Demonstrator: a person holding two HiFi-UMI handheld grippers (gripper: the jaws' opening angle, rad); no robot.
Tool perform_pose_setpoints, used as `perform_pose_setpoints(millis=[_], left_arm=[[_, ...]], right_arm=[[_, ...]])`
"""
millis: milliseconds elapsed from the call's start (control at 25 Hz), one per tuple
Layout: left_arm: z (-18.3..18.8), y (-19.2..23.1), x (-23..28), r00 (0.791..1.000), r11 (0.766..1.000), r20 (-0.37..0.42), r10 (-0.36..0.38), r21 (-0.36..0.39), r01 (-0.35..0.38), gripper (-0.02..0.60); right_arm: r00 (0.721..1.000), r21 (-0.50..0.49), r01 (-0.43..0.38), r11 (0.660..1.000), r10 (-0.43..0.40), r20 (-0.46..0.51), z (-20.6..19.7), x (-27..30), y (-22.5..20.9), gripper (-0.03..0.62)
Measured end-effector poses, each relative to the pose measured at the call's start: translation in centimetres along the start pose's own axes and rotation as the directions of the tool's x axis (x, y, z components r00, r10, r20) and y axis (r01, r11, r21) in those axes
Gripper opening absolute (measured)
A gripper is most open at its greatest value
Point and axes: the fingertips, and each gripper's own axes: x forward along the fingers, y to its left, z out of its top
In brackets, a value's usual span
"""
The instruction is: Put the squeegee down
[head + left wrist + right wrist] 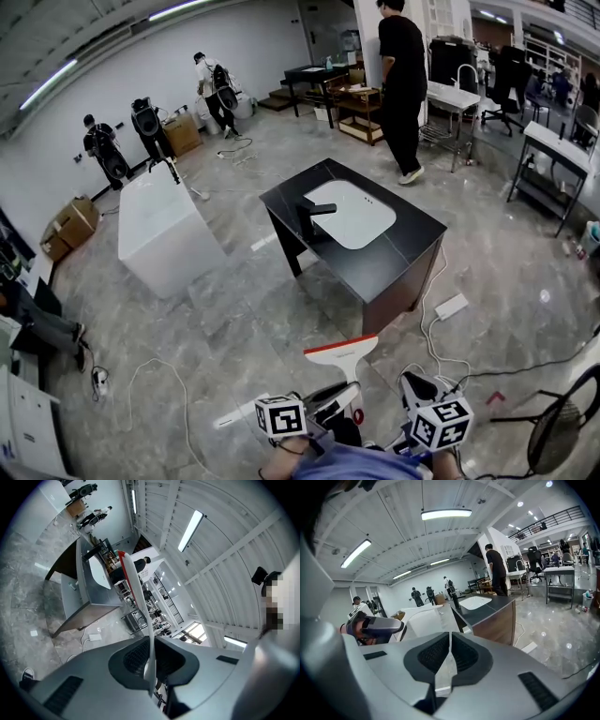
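The squeegee (342, 356), white with an orange-red blade edge, sticks forward over the floor just in front of me. My left gripper (330, 403) is shut on its handle. In the left gripper view the squeegee (136, 592) shows edge-on, running up out of the left gripper (151, 660) where the pads clamp it. My right gripper (412, 386) hangs beside it to the right, apart from the squeegee. In its own view the right gripper (450, 644) has its pads together with nothing between them. Ahead stands a black counter (403, 253) with a white sink (354, 214).
A white tub (164, 230) stands left of the counter. A power strip (451, 307) and cables lie on the floor to the right of me. A black chair (562, 427) is at the lower right. A person (403, 84) stands beyond the counter; others work by the far wall.
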Motion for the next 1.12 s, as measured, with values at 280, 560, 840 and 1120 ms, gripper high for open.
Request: perform_pose_setpoints(millis=[280,560,840,1120], left_arm=[[2.7,1.9,2.4,1.000,1.000,-0.007,-0.003,0.002,0.003,0.043],[9.2,6.1,6.0,0.999,1.000,-0.033,-0.015,-0.007,0.014,0.043],[16.7,9.0,9.8,0.995,0.998,-0.071,-0.067,-0.014,0.067,0.042],[23.2,13.4,12.3,0.996,0.998,-0.066,-0.063,-0.032,0.061,0.043]], right_arm=[[1.000,0.023,0.000,1.000,0.000,-0.013,0.7,2.7,-1.8,0.031],[0.998,0.014,0.062,0.998,-0.062,-0.016,5.2,8.3,-5.0,0.031],[0.995,0.027,0.096,0.995,-0.096,-0.005,10.6,14.8,-6.7,0.031],[0.988,0.043,0.155,0.987,-0.154,-0.022,13.3,19.6,-9.2,0.031]])
